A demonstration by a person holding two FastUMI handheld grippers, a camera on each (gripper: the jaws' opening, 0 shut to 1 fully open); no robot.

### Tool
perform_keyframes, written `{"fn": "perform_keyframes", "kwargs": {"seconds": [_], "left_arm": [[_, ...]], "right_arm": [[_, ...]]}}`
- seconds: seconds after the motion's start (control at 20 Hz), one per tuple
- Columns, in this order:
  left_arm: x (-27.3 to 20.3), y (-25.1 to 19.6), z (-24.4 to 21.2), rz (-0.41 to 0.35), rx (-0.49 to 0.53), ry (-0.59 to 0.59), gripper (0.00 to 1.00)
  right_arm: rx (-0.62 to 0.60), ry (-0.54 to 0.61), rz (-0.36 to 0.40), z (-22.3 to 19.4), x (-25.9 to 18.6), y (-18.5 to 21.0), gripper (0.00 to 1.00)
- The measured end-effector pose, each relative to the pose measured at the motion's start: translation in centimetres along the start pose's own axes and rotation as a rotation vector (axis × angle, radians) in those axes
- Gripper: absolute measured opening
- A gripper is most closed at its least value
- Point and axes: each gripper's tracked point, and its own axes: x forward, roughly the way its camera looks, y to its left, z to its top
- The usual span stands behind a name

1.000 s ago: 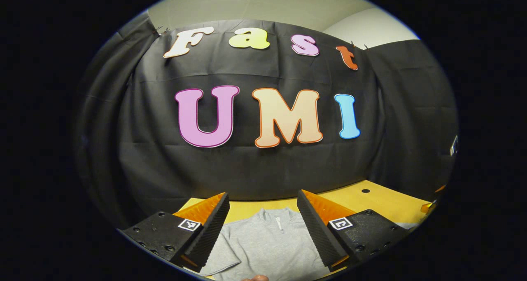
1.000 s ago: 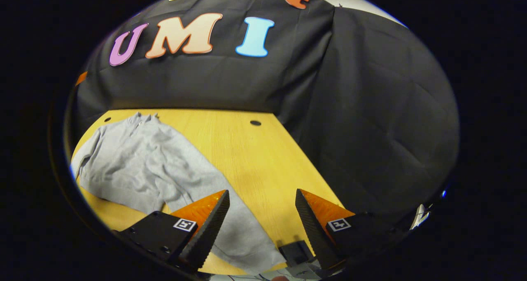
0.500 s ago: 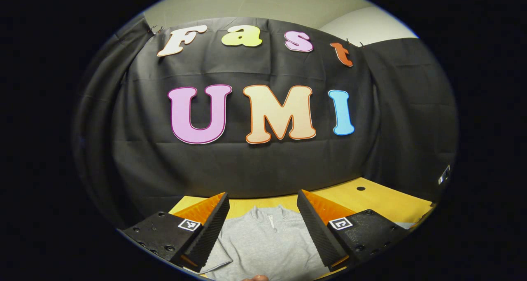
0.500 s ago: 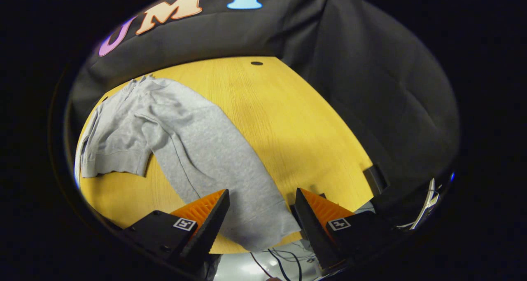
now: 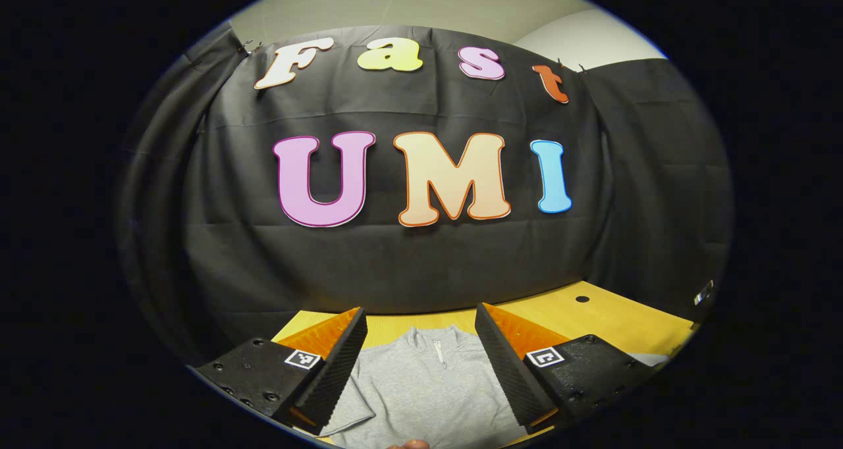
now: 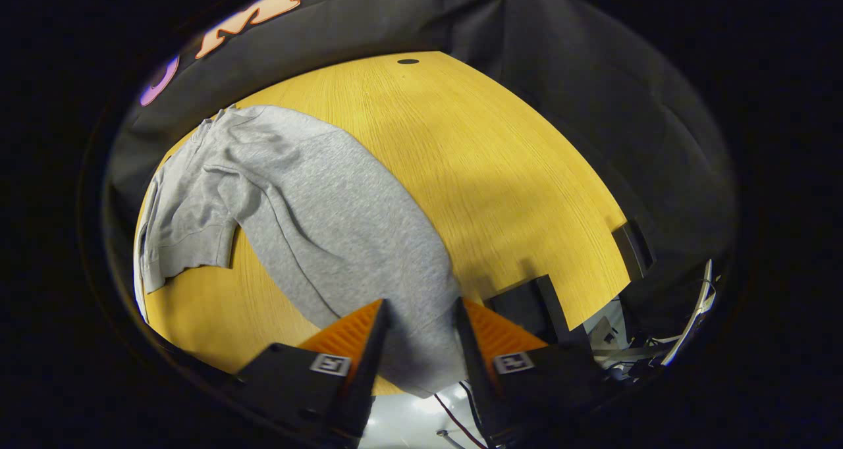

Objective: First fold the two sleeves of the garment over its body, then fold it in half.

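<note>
A grey zip-neck garment [image 6: 316,205] lies flat on the yellow wooden table [image 6: 500,172]. Its body is at the left, and one long sleeve [image 6: 395,291] runs toward the near table edge. My right gripper [image 6: 421,324] hovers over the sleeve's cuff end, its orange fingers [image 6: 355,334] half narrowed with the fabric between them and a gap still showing. In the left gripper view, the garment's collar [image 5: 431,343] sits between the wide-apart fingers of my left gripper [image 5: 421,334], which is open and holds nothing.
Two black brackets [image 6: 527,301] [image 6: 632,248] sit on the table's near right edge. Cables [image 6: 454,413] hang below that edge. A small hole [image 6: 408,61] marks the far table side. The booth's black cloth closes off the back and right.
The right gripper has tipped down and come in over the sleeve's cuff, and its fingers have narrowed from wide open. The left gripper has hardly moved.
</note>
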Motion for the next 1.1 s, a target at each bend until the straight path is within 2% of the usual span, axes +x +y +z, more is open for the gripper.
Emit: {"fn": "perform_keyframes", "kwargs": {"seconds": [0.05,0.15,0.2,0.25,0.5,0.65,0.9,0.95,1.0,1.1], "left_arm": [[0.0,0.2,-0.1,0.005,0.000,0.002,0.97],[-0.1,0.6,0.0,0.015,-0.002,0.003,0.97],[-0.2,0.8,-0.1,0.020,-0.002,0.002,0.97],[-0.3,1.1,-0.1,0.026,0.003,0.003,0.97],[-0.7,2.8,0.2,0.058,0.012,-0.002,0.97],[-1.3,3.8,0.2,0.079,0.010,-0.001,0.99],[-2.5,7.3,0.3,0.144,0.033,-0.004,0.96],[-2.9,8.2,0.3,0.164,0.036,-0.003,0.99],[-3.3,9.1,0.3,0.182,0.037,-0.003,0.96],[-4.1,10.9,0.3,0.221,0.039,-0.003,0.99]], "right_arm": [[-0.001,-0.004,-0.004,0.2,-0.1,0.2,0.37],[-0.021,-0.004,0.007,0.3,-0.2,0.6,0.13],[-0.022,-0.015,0.004,0.4,-0.2,0.7,0.13],[-0.001,-0.031,0.006,0.8,-0.2,1.0,0.04],[0.121,-0.097,0.051,4.9,-1.4,2.5,0.04],[0.193,-0.146,0.116,8.6,-2.4,4.7,0.04],[0.201,-0.199,0.217,13.6,-3.3,10.0,0.04],[0.194,-0.203,0.238,14.4,-3.3,11.1,0.04],[0.187,-0.212,0.253,15.3,-3.6,12.1,0.04],[0.172,-0.228,0.279,17.4,-3.6,14.6,0.04]]}}
